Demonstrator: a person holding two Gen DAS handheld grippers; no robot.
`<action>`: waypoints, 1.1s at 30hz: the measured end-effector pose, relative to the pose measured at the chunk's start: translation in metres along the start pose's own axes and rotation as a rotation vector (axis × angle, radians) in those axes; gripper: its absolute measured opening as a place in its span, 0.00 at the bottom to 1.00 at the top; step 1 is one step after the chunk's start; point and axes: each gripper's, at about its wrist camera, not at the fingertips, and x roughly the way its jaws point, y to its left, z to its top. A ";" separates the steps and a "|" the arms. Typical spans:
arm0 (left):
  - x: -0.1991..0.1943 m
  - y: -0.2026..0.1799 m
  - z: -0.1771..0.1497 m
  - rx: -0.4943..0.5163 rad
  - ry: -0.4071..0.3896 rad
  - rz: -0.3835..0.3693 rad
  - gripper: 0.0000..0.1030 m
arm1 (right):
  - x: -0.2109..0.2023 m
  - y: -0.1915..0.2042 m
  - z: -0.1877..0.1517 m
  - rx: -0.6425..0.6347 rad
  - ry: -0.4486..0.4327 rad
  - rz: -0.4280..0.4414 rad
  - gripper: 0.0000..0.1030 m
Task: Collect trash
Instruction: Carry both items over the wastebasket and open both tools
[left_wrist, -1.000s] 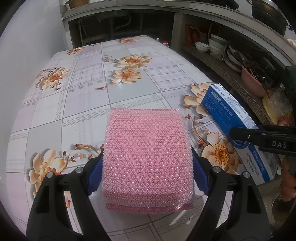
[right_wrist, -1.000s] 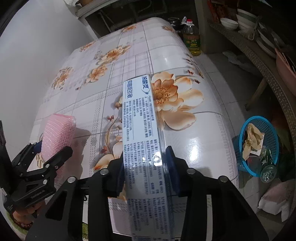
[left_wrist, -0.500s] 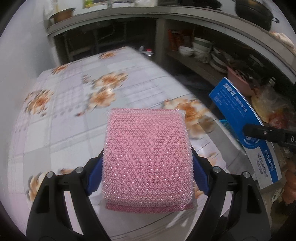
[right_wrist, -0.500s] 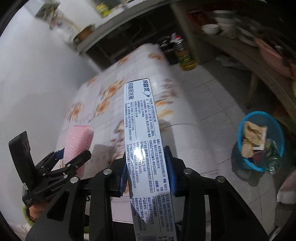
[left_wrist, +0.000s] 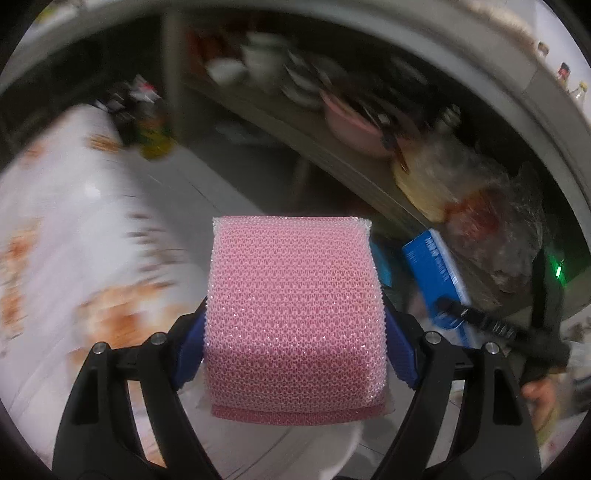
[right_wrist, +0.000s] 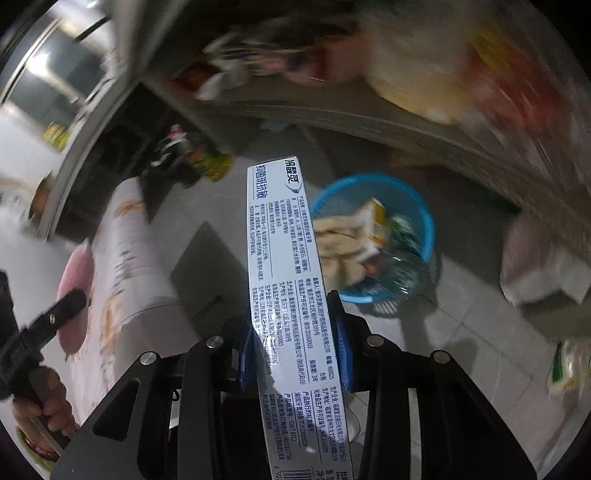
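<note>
**Trash carried toward the basket**

A pink sponge (left_wrist: 295, 310) is clamped in the left gripper (left_wrist: 295, 332); a toothpaste box (right_wrist: 291, 295) is pinched by the right gripper (right_wrist: 295, 354). The blue basket (right_wrist: 424, 218) is seen centre-right; release above it is judged next.

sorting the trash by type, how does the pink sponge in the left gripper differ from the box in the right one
The pink sponge is a squat, netted, soft-looking block; the toothpaste box is long, narrow, glossy printed card. The sponge barely passes the left gripper; the box sticks far beyond the right gripper, toward the blue basket. Both are clamped and off the table.
</note>
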 end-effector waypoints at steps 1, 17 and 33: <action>0.015 -0.007 0.005 -0.003 0.035 -0.016 0.75 | 0.004 -0.008 0.001 0.018 0.004 -0.005 0.34; 0.244 -0.051 0.062 -0.200 0.305 -0.079 0.83 | 0.051 -0.084 0.012 0.152 0.076 -0.055 0.34; 0.119 -0.018 0.067 -0.109 0.188 -0.089 0.83 | 0.148 -0.038 0.079 -0.038 0.097 -0.189 0.53</action>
